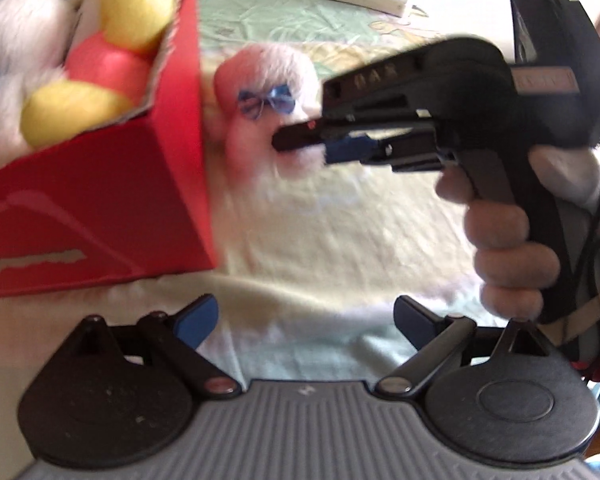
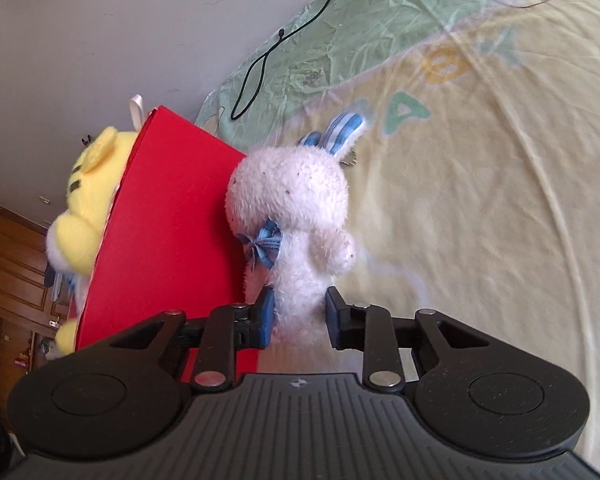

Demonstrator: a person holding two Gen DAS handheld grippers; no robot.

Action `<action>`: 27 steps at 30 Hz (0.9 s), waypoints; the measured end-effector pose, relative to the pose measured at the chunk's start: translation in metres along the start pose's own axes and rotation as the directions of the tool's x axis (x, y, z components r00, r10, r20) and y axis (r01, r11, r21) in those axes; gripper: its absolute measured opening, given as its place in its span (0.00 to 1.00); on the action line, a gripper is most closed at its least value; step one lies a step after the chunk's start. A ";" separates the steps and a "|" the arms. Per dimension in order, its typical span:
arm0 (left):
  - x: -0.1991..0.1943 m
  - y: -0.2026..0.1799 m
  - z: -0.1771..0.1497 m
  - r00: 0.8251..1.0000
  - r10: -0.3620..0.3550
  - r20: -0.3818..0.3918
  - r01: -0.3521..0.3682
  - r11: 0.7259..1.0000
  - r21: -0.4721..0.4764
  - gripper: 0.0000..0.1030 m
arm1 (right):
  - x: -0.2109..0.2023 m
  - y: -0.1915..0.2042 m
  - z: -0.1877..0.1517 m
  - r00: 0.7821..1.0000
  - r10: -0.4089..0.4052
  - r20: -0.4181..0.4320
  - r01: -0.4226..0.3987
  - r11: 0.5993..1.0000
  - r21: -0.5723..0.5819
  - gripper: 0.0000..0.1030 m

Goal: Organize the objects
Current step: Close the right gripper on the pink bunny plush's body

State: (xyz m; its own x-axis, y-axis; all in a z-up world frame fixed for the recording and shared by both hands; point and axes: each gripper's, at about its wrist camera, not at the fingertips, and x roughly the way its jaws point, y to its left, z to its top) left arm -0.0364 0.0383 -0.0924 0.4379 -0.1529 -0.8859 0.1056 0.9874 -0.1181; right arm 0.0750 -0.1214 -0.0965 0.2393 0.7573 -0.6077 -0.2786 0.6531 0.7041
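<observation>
The right claw (image 2: 300, 316) grips the white rabbit toy (image 2: 296, 216) by its body, beside the red box (image 2: 168, 232). The left claw (image 1: 304, 318) hangs spread and empty above the bed (image 1: 340, 220).

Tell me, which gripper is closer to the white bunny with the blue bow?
Right. The right gripper is clamped on the white bunny around its body, beside the red box. The left gripper is open and empty, hanging back from the bunny.

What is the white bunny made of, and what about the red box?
The white bunny looks like soft, fuzzy plush fabric: its surface is shaggy and matted, with a shiny blue ribbon bow. The red box looks like smooth, matte cardboard, probably; its torn patch and pale inner edge in the left wrist view suggest paper board.
</observation>
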 end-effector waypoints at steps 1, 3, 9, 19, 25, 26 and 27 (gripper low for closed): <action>-0.002 -0.002 0.000 1.000 -0.009 0.002 0.009 1.000 0.011 0.92 | -0.007 -0.003 -0.004 1.000 -0.003 0.000 0.003 1.000 -0.006 0.27; -0.003 -0.005 -0.002 1.000 -0.031 -0.001 0.031 0.999 0.031 0.92 | -0.020 -0.009 -0.016 1.000 -0.006 -0.012 0.006 1.000 0.000 0.27; -0.007 -0.012 -0.004 0.996 -0.084 -0.019 0.085 0.993 0.079 0.92 | -0.053 -0.028 -0.051 0.998 0.001 -0.066 0.003 0.998 0.066 0.28; 0.005 -0.033 0.013 0.995 -0.096 0.024 0.092 0.986 0.139 0.92 | -0.087 -0.029 -0.044 0.999 0.045 0.021 -0.046 0.996 0.082 0.38; 0.026 -0.032 0.033 0.996 -0.080 0.028 0.076 0.989 0.126 0.90 | -0.075 -0.036 -0.028 0.999 0.001 0.032 -0.002 0.998 0.062 0.40; 0.029 -0.032 0.036 0.996 -0.081 0.026 0.077 0.990 0.119 0.89 | -0.071 -0.038 -0.026 1.000 -0.004 0.028 0.002 0.998 0.066 0.40; 0.032 -0.031 0.039 0.996 -0.083 0.025 0.079 0.990 0.114 0.88 | -0.066 -0.040 -0.025 1.000 0.004 0.020 -0.005 0.997 0.072 0.42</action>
State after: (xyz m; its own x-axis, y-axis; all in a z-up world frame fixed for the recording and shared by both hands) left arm 0.0097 0.0006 -0.0997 0.4496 -0.2348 -0.8618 0.2412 0.9609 -0.1360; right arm 0.0474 -0.1974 -0.0933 0.2568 0.7596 -0.5976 -0.2117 0.6475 0.7320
